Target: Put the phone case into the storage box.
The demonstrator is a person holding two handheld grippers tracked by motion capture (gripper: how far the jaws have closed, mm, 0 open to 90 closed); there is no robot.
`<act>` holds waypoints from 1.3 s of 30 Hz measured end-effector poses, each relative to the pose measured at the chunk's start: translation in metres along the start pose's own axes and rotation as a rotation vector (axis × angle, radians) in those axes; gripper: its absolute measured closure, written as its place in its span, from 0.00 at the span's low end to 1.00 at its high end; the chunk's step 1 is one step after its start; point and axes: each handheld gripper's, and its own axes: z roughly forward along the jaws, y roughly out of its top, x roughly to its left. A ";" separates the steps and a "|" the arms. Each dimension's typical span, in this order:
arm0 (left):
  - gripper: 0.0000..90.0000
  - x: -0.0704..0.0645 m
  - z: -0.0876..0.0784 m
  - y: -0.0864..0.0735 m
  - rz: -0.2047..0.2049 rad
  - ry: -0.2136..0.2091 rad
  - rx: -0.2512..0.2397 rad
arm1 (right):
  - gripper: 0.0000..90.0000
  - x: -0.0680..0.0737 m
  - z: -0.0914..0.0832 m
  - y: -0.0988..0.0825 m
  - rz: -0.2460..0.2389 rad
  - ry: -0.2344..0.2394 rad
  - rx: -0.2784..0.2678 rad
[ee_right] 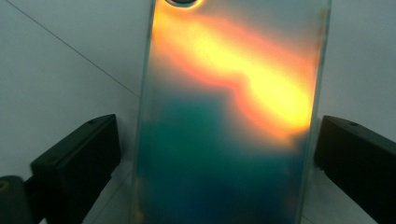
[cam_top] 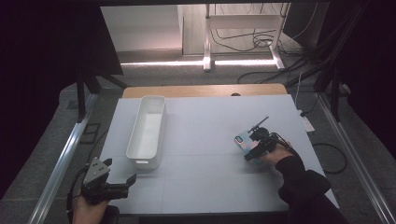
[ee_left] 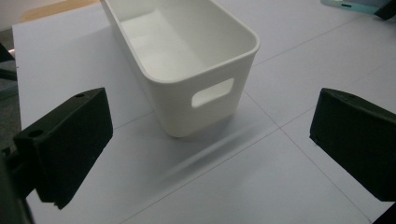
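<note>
A phone [cam_top: 243, 141] with a teal and orange back lies flat on the white table [cam_top: 210, 116] at the right. My right gripper [cam_top: 252, 142] is down over it and stands open. In the right gripper view the phone [ee_right: 229, 116] sits between the two jaws, with a small gap on each side of the right gripper [ee_right: 217, 163]. A long white bin [cam_top: 134, 133] stands empty at the left of the table. My left gripper [cam_top: 120, 170] is open at the table's near left corner. It faces the bin's handle end [ee_left: 205, 79] with nothing in the left gripper [ee_left: 212, 140].
A wooden strip [cam_top: 201, 90] runs along the table's far edge. Cables [cam_top: 261, 42] and a metal stand [cam_top: 208, 46] are on the floor beyond it. A corner of the phone [ee_left: 350, 4] lies far off in the left gripper view.
</note>
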 end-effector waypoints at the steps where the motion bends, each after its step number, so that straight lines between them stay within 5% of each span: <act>1: 0.00 0.000 0.000 0.000 0.000 0.000 0.000 | 0.02 0.000 0.000 0.000 0.000 0.000 0.000; 6: 0.00 0.000 0.000 0.000 0.003 0.002 0.002 | 0.17 0.004 -0.005 -0.001 -0.019 -0.003 -0.007; 20: 0.01 0.000 0.001 0.001 0.009 -0.006 0.009 | 0.18 0.004 -0.008 -0.006 -0.003 0.002 -0.019; 39: 0.01 0.000 0.000 0.004 -0.007 -0.047 -0.026 | 0.19 0.004 -0.031 -0.016 -0.001 0.031 -0.162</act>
